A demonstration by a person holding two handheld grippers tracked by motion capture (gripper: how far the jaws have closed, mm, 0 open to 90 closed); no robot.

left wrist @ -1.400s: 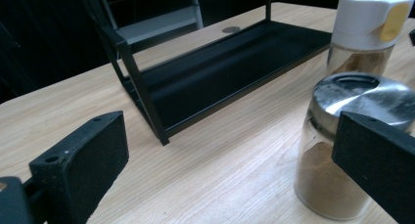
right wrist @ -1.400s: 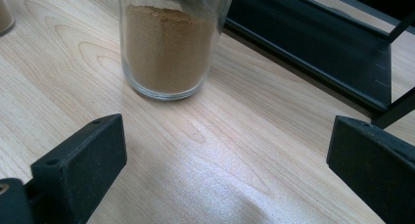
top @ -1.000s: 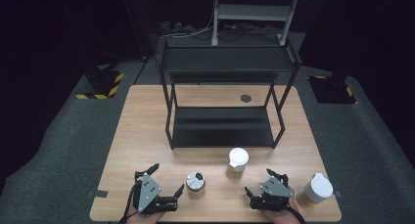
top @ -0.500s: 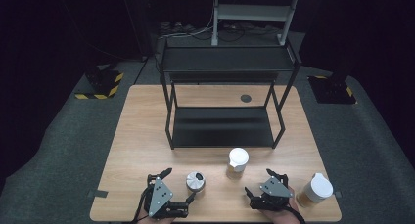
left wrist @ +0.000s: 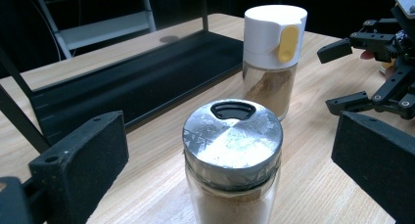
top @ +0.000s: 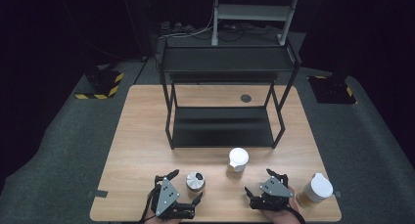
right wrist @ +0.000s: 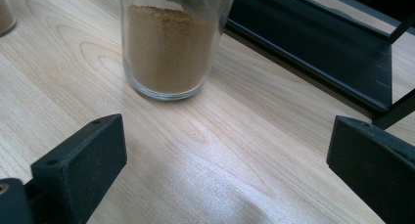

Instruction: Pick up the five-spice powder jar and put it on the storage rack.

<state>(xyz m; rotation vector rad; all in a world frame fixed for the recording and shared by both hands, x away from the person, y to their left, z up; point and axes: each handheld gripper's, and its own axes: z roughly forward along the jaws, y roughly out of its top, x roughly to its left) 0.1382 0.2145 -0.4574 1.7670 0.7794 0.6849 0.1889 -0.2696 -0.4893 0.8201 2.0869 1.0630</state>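
A glass spice jar with a silver lid (top: 195, 181) (left wrist: 232, 150) stands near the table's front edge, holding tan powder. My left gripper (top: 184, 189) (left wrist: 230, 160) is open, one jaw on each side of this jar, neither touching it. A white-capped jar with a yellow tab (top: 238, 160) (left wrist: 274, 53) (right wrist: 169, 43) stands behind and to the right, filled with brown powder. My right gripper (top: 263, 183) (right wrist: 227, 158) is open over bare wood, a little in front of the white-capped jar. In the left gripper view, the right gripper (left wrist: 381, 67) appears at the far right.
A black two-tier rack (top: 222, 126) stands mid-table behind the jars. Another white-capped jar (top: 315, 190) stands at the front right corner, beside my right hand. The wooden table (top: 142, 150) has bare room on its left side.
My left gripper has slid right along the front edge, bringing its jaws around the silver-lidded jar. The right gripper and the jars have stayed put.
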